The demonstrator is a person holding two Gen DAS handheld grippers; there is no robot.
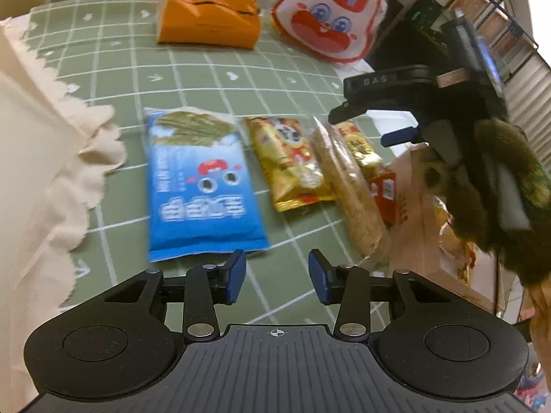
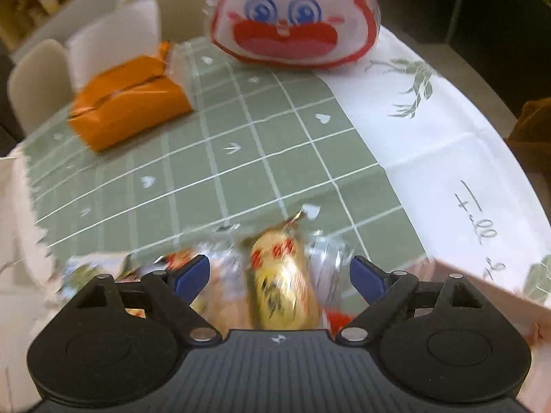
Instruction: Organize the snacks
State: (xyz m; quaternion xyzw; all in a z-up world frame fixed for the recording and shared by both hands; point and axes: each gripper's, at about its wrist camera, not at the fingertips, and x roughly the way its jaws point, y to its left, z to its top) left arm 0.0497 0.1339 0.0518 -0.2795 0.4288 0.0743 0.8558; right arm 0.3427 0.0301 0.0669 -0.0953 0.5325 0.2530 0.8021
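Snacks line up on a green grid tablecloth [image 1: 213, 79] as sorting goes on: nearest the left camera, the left gripper [image 1: 277, 275] hangs with its blue pads apart and nothing between them, just short of the blue seaweed snack bag [image 1: 203, 189], the landmark here; to the right of that bag lie a yellow snack packet [image 1: 289, 161], then a long pale cracker roll [image 1: 347, 186], then a small gold-wrapped snack [image 1: 358, 144], side by side in a row that looks already arranged; right of the row the right gripper [image 2: 279, 272] hovers low over the gold-wrapped snack, jaws wide and touching nothing, though blur hides detail; a pinkish bag [image 1: 420, 206] at the row's right end seems to hold more, so the job appears partly done; beyond the seaweed bag sit an orange tissue pack [image 1: 210, 17] and a rabbit-face bag [image 1: 330, 13], untouched.
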